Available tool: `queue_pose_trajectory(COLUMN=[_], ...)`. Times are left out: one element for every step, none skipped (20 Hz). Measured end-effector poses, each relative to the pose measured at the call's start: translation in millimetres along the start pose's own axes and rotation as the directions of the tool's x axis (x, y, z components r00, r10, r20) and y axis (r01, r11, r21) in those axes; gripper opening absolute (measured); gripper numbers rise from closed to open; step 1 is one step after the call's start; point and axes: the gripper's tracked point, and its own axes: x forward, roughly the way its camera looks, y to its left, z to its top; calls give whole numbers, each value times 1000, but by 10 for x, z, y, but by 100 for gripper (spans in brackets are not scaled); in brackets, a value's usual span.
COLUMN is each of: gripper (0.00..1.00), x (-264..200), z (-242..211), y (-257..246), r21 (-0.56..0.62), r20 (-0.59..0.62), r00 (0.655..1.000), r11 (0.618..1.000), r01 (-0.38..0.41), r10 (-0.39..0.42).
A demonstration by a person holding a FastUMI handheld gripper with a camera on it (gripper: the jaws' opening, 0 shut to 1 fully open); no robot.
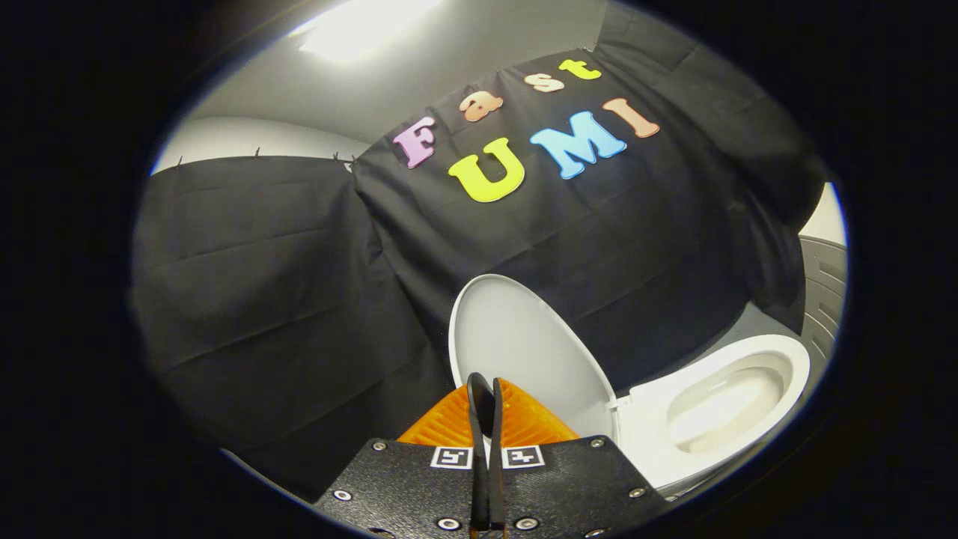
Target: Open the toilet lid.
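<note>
The white toilet lid [524, 352] stands raised, its inner face turned toward me, against the black cloth wall. To its right lie the seat [778, 355] and the open bowl [722, 408], joined to the lid at the hinge [620, 408]. My gripper [485, 389] is shut, its two fingers pressed side by side with only a thin slit between them. The fingertips sit in front of the lid's lower left rim. I cannot tell whether they touch it.
Black cloth [284, 299] hangs close behind and to the left of the lid. A grey ribbed panel [823, 292] stands beyond the bowl on the right. A bright ceiling lamp [359, 26] shines overhead.
</note>
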Motion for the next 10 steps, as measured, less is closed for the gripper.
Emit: queue_pose_trajectory(gripper=[0,0,0,0,0,0,0,0,0,0], x=[30,62,93,121,146,162,183,197,214,225], z=[-34,-56,-73,-110,-154,-205,-236,-256,-272,-279], y=[39,73,106,140,190,231,261,290,320,343], r21=[1,-1,-3,-1,10,20,19,11,2,-5], r20=[-5,-4,-7,-9,-14,-15,-17,-14,-14,-4], r00=[1000,1000,1000,1000,1000,999,999,999,1000,1000], r11=[1000,1000,1000,1000,1000,999,999,1000,1000,1000], r01=[-7,-10,-12,-16,-22,-28,-30,-29,-28,-22], r10=[7,10,12,16,23,28,31,29,28,22])
